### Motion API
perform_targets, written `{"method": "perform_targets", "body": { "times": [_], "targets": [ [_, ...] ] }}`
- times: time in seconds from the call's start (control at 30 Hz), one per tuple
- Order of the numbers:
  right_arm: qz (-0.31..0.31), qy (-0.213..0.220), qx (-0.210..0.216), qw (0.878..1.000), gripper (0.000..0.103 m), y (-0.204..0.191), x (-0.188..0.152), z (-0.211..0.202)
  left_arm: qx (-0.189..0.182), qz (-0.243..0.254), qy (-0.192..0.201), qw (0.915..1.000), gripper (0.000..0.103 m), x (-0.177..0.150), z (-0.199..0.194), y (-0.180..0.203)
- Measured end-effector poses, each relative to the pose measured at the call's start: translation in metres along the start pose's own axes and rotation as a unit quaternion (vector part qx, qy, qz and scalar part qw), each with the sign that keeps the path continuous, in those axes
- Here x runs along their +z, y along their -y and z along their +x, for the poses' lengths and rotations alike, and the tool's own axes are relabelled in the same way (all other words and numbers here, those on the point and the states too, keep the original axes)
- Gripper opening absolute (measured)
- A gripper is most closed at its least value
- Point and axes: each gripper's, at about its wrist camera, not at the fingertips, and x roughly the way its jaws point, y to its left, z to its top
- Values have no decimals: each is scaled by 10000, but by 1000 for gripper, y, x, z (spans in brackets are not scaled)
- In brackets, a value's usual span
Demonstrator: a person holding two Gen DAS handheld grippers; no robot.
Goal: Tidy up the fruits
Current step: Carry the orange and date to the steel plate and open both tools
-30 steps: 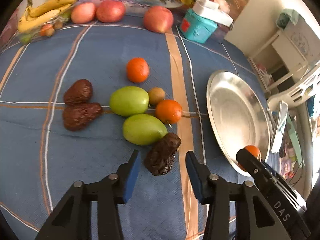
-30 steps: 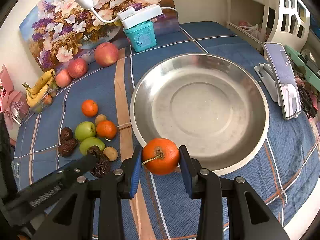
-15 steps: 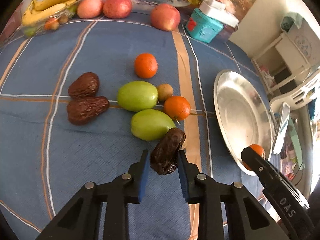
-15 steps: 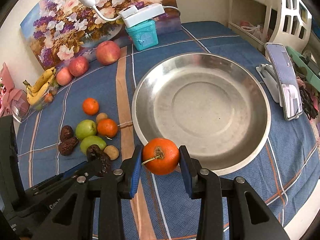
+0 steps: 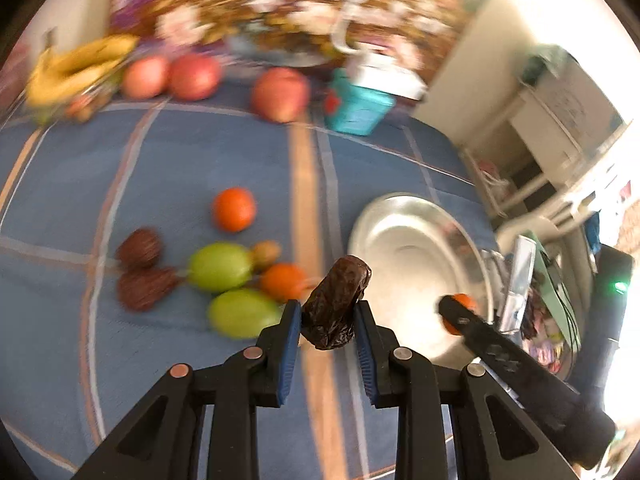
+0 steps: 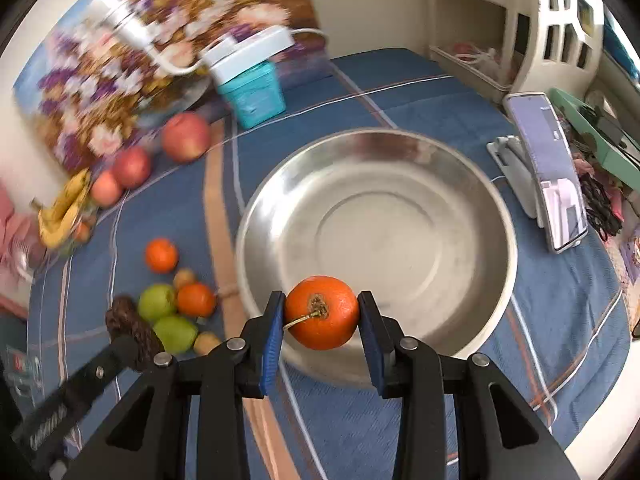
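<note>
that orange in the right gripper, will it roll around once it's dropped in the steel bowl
Probably yes: the orange is nearly round, and the steel bowl looks smooth with sloped walls, so it should settle toward the flat middle. Its thin stem may damp the roll a little. It seems firm, since it shows no visible dent where the right gripper holds it.

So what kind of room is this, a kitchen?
Probably a room in someone's home, not clearly a kitchen. The fruit lies on a blue striped cloth, a flower painting leans at the back, and a phone on a stand sits beside the metal bowl.
</note>
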Motion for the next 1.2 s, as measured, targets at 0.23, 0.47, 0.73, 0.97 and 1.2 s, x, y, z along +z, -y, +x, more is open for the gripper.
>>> {"method": "perform_targets", "body": {
  "times": [0.23,0.47,0.73,0.97,1.2],
  "targets": [
    [604,-149,-144,9980,38,40,30,22,-59,686,-288,9972,29,16,49,56],
    [982,-204,-402,9941,38,75,52,45,71,996,-506,9937,29,25,92,79],
    [958,-313,-474,9938,38,77,65,67,96,1057,-608,9925,31,30,108,82],
    [879,-216,-541,9944,43,78,65,59,36,1013,-559,9933,31,26,97,76],
    [676,-57,-578,9960,51,68,63,43,468,645,-341,9962,53,27,69,39]
  ]
}}
